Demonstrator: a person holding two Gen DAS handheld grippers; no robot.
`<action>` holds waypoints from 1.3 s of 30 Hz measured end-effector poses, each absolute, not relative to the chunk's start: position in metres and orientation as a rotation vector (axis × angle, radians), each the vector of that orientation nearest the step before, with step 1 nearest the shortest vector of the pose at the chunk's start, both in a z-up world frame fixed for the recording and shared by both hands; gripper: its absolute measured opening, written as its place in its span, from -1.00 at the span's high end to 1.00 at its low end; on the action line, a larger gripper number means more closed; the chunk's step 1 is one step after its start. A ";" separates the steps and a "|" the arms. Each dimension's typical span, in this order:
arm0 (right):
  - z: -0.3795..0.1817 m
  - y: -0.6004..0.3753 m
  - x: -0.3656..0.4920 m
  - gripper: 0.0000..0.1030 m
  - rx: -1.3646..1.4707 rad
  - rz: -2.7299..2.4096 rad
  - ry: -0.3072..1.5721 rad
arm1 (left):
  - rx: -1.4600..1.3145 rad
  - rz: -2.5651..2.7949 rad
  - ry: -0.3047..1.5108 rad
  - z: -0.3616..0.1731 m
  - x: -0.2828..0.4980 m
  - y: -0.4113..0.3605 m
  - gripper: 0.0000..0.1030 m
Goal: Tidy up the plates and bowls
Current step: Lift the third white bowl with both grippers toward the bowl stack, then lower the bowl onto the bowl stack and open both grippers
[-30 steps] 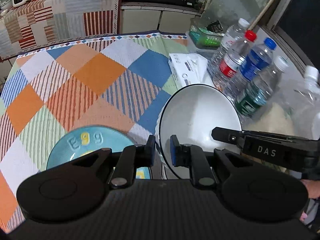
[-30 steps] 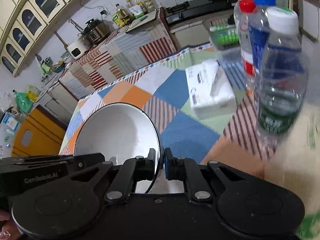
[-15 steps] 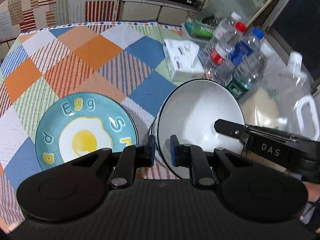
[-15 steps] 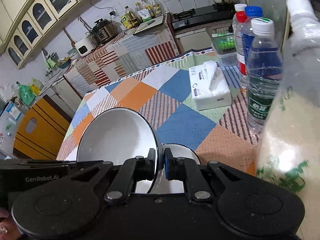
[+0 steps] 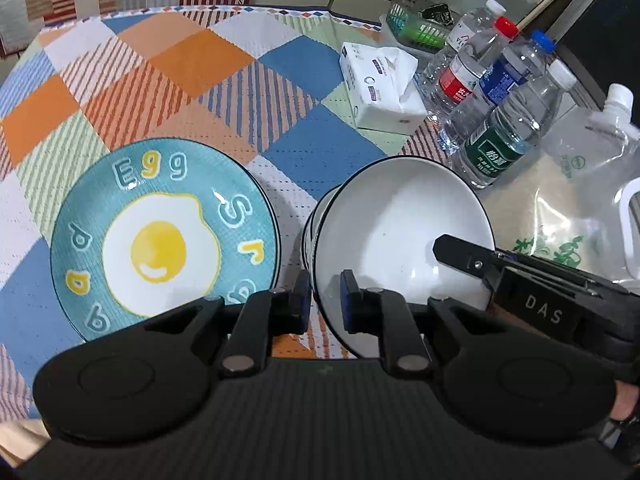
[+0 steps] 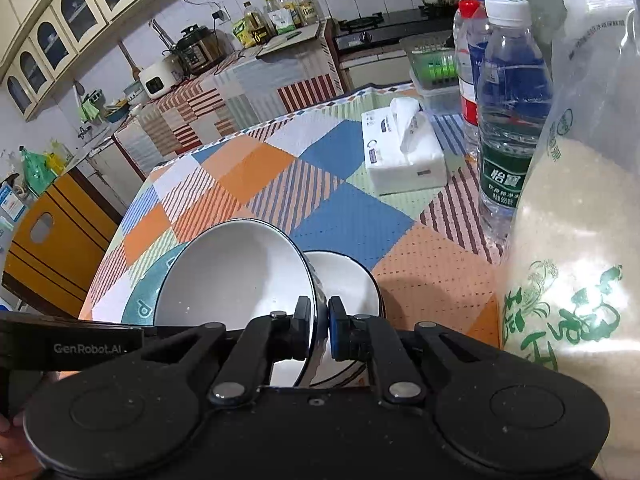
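A white bowl with a dark rim hangs tilted between both grippers. My left gripper is shut on its near left rim. My right gripper is shut on the opposite rim, and the left wrist view shows it at the bowl's right side. Just below and behind the held bowl, a second white bowl stands on the checked tablecloth, its edge peeking out. A teal plate with a fried-egg picture lies flat to the left, partly hidden by the held bowl in the right wrist view.
A tissue box lies beyond the bowls. Several water bottles stand to the right, with a large clear bag of rice close beside the right gripper. A green basket sits at the far table edge.
Both grippers have carried the bowl back and down toward the near part of the table. The egg plate has come fully into view, and the second bowl now shows under the held one.
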State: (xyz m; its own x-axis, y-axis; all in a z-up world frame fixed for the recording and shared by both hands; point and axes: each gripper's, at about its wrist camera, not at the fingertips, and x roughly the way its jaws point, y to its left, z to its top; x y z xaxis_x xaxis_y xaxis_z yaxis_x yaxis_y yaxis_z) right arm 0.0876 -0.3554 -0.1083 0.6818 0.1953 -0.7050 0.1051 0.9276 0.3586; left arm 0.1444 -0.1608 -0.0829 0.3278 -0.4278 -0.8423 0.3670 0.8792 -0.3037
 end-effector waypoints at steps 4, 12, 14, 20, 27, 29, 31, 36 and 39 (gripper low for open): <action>-0.109 -0.354 0.089 0.75 0.364 0.047 0.820 | -0.076 -0.530 1.137 -0.084 0.148 -0.163 0.73; -0.108 -0.353 0.092 0.75 0.253 0.017 0.814 | -0.027 -0.537 1.141 -0.090 0.154 -0.181 0.73; -0.111 -0.352 0.095 0.75 0.217 0.009 0.812 | 0.007 -0.526 1.135 -0.091 0.155 -0.187 0.73; -0.119 -0.348 0.103 0.76 0.139 0.003 0.813 | 0.190 -0.495 1.110 -0.093 0.154 -0.211 0.72; -0.130 -0.335 0.107 0.74 0.028 -0.023 0.796 | 0.264 -0.463 1.133 -0.102 0.164 -0.224 0.72; -0.132 -0.329 0.107 0.72 -0.028 -0.046 0.781 | 0.248 -0.464 1.150 -0.105 0.167 -0.223 0.71; -0.134 -0.323 0.105 0.69 -0.080 -0.058 0.759 | 0.227 -0.464 1.161 -0.108 0.168 -0.222 0.71; -0.139 -0.315 0.103 0.64 -0.176 -0.072 0.747 | 0.097 -0.481 1.180 -0.110 0.170 -0.206 0.66; -0.135 -0.323 0.098 0.65 -0.111 -0.062 0.750 | 0.037 -0.503 1.170 -0.106 0.167 -0.195 0.64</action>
State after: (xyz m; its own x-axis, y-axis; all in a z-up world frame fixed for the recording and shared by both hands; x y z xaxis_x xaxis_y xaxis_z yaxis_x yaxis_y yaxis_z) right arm 0.0980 -0.3228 -0.1346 0.7305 -0.0956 -0.6762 0.0167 0.9924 -0.1223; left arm 0.1667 -0.1946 -0.1059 0.2929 -0.3586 -0.8863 0.3963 0.8892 -0.2287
